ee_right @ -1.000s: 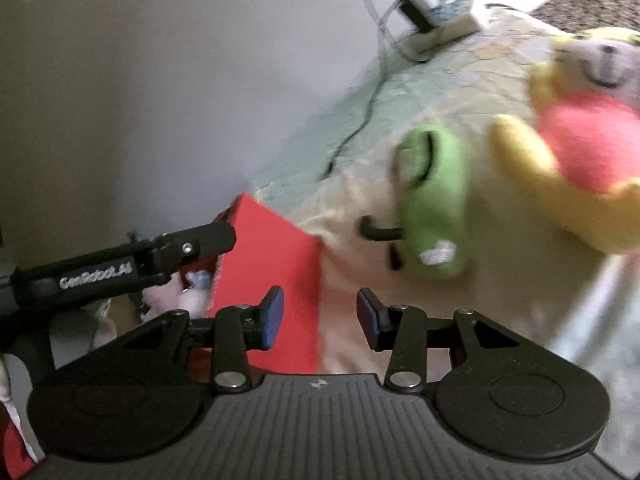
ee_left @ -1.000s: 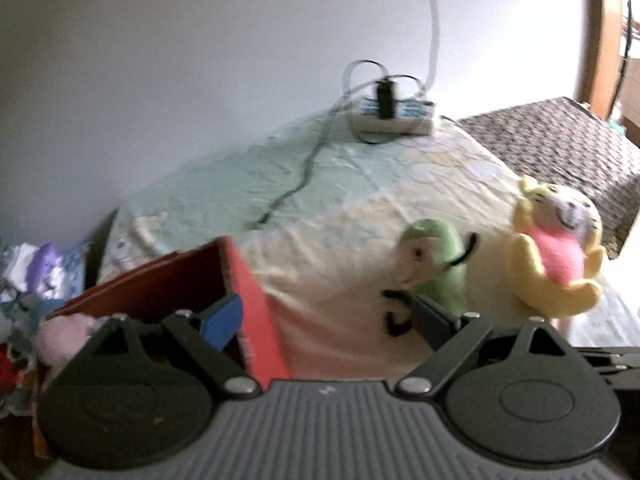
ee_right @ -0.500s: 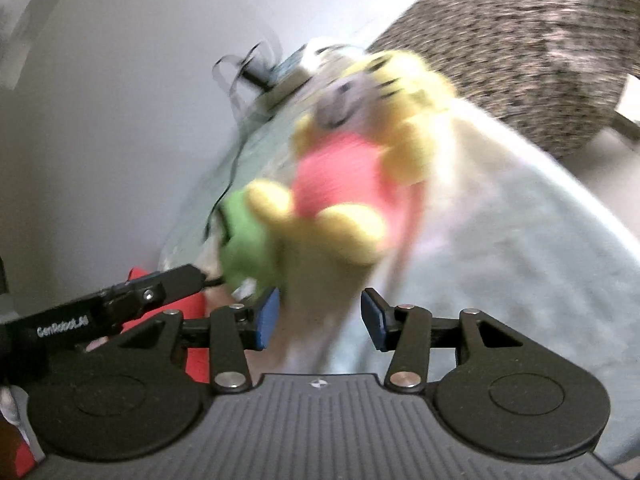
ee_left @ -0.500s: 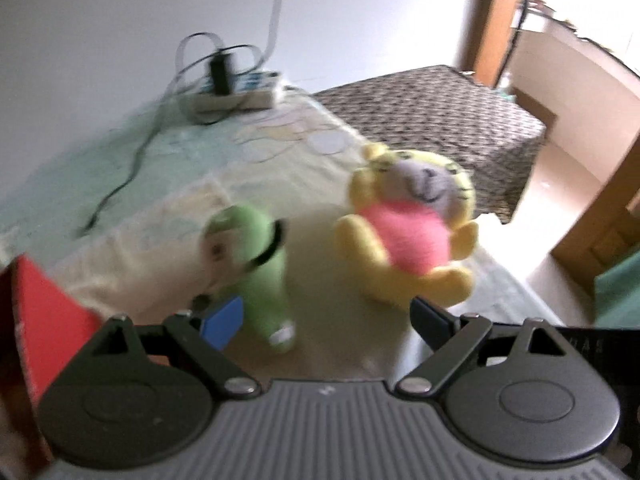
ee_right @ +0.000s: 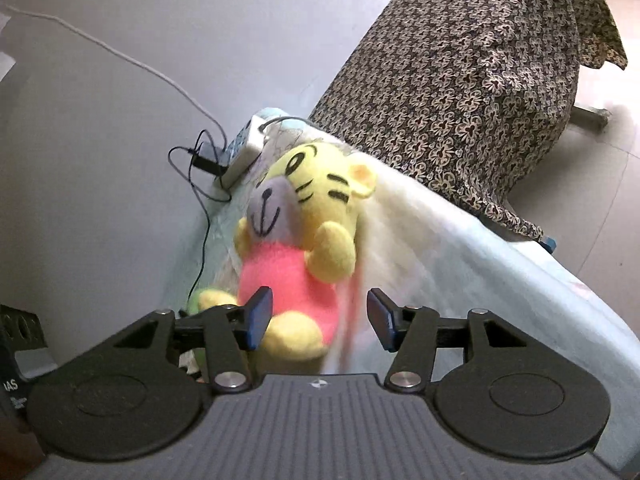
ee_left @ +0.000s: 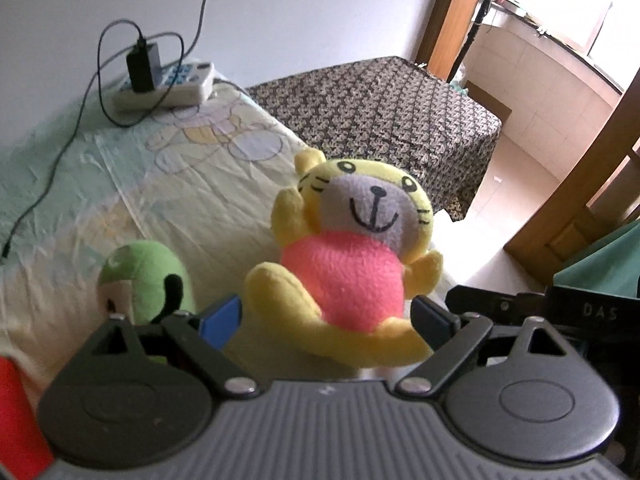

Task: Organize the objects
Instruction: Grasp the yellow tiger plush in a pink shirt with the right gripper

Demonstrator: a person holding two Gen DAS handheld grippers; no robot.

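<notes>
Both claws gape wide: left claw (ee_left: 326, 318) and right claw (ee_right: 319, 318) frame the tiger (ee_left: 348, 264); "DAS" reads at right.

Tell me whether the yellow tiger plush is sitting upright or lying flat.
Upright. In the left wrist view the yellow tiger plush sits on the bedsheet with its head above its pink belly and its face toward the camera.

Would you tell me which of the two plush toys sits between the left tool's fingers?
The yellow tiger plush with the pink belly; the green plush lies outside.
</notes>
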